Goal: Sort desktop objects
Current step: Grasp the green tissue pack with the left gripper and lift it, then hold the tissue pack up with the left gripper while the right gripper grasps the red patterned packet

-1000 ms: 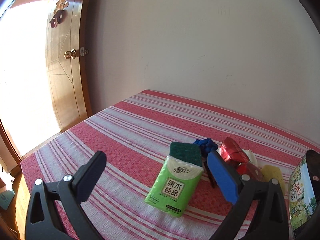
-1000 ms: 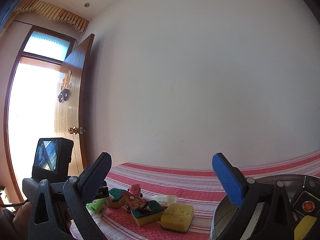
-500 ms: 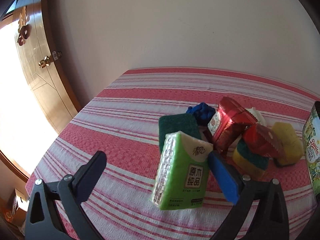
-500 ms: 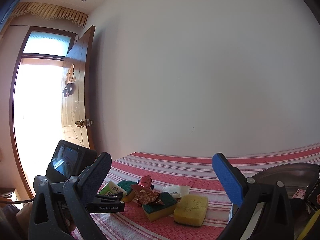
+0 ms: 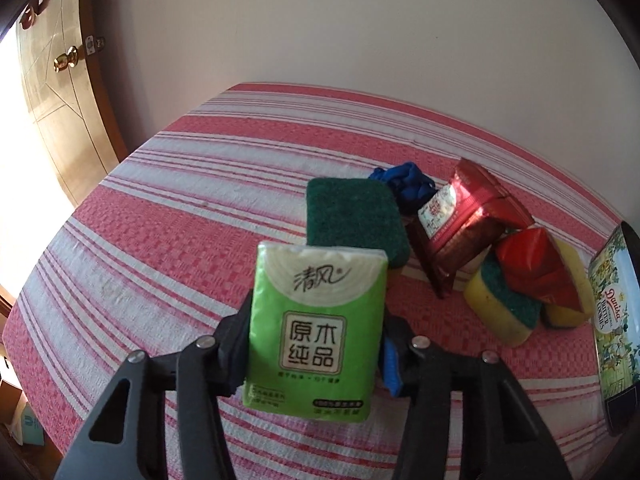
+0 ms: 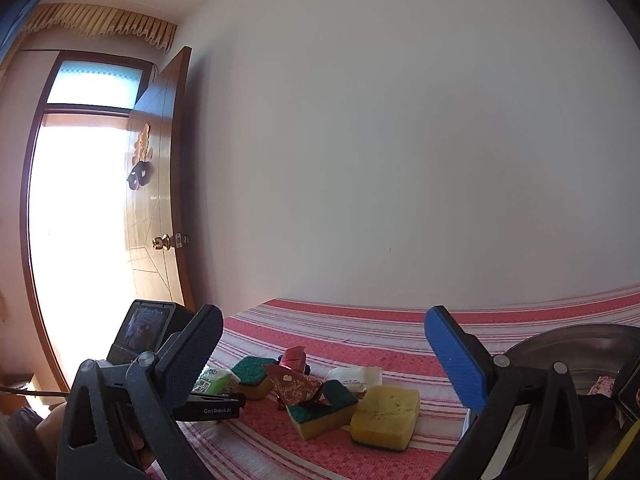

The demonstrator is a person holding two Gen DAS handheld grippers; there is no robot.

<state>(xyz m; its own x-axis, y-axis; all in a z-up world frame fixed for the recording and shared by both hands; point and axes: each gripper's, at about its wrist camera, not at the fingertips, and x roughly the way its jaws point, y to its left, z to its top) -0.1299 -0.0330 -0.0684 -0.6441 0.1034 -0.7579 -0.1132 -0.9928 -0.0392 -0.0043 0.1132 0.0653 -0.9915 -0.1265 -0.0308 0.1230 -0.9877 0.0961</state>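
Note:
My left gripper [image 5: 312, 356] is shut on a green tissue pack [image 5: 318, 328] and holds it upright above the red striped tablecloth [image 5: 160, 264]. The pack also shows small in the right wrist view [image 6: 214, 382]. Behind it lie a dark green scouring sponge [image 5: 354, 216], a blue cloth [image 5: 408, 182], a red snack packet [image 5: 460, 224], a red wrapper [image 5: 536, 272] and yellow sponges [image 5: 500, 308]. My right gripper [image 6: 320, 356] is open and empty, held above the table to the right of the pile, with a yellow sponge [image 6: 386, 410] in front of it.
A Danisa cookie tin [image 5: 616, 320] stands at the right edge. A metal bowl [image 6: 576, 344] sits close to my right gripper. A white packet [image 6: 354, 376] lies behind the sponges. A wooden door [image 6: 158, 216] and a white wall border the table.
My left gripper has closed on the green tissue pack and lifted it off the cloth, tipping it upright. My right gripper has shifted only a little.

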